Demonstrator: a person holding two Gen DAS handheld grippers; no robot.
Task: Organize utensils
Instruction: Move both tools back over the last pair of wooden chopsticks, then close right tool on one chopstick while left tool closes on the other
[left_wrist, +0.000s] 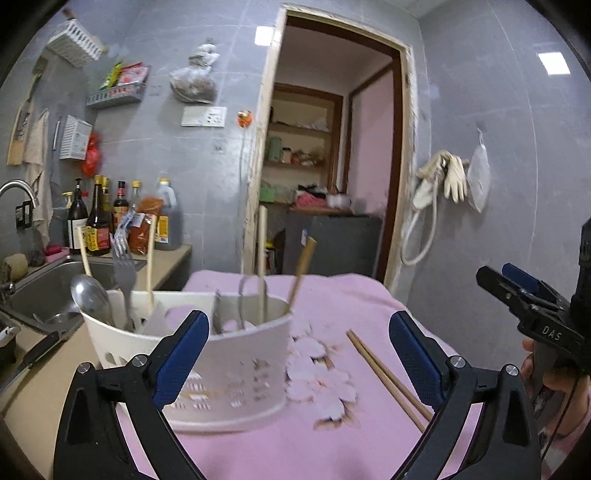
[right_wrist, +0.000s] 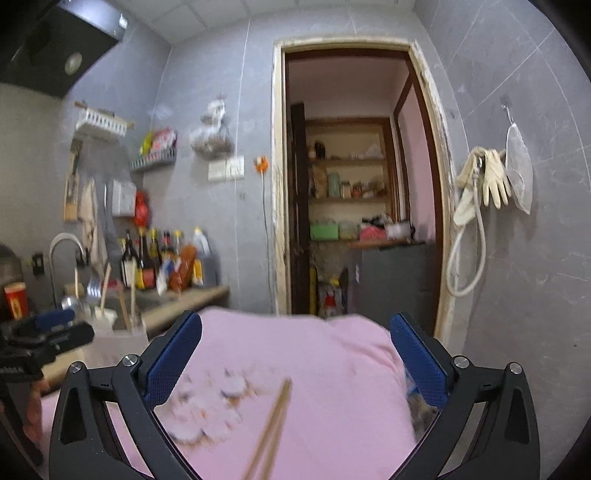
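Note:
A white slotted utensil caddy (left_wrist: 221, 362) stands on the pink flowered cloth (left_wrist: 280, 446), right in front of my left gripper (left_wrist: 297, 325). That gripper is open with nothing between its blue pads. A spoon (left_wrist: 88, 295), a fork (left_wrist: 123, 266) and several chopsticks (left_wrist: 303, 266) stand in the caddy. A loose pair of chopsticks (left_wrist: 384, 376) lies on the cloth to its right. My right gripper (right_wrist: 295, 325) is open and empty above that pair (right_wrist: 273, 424), which is blurred. From the right wrist view, the caddy (right_wrist: 110, 325) and the left gripper (right_wrist: 48, 332) show at the left.
A steel sink (left_wrist: 48, 291) with a faucet (left_wrist: 18, 188) lies left of the cloth. Sauce bottles (left_wrist: 99, 218) line the counter behind it and a knife (left_wrist: 33, 358) rests at the counter edge. A doorway (left_wrist: 332, 166) opens straight ahead. Gloves and a hose (left_wrist: 443, 181) hang on the right wall.

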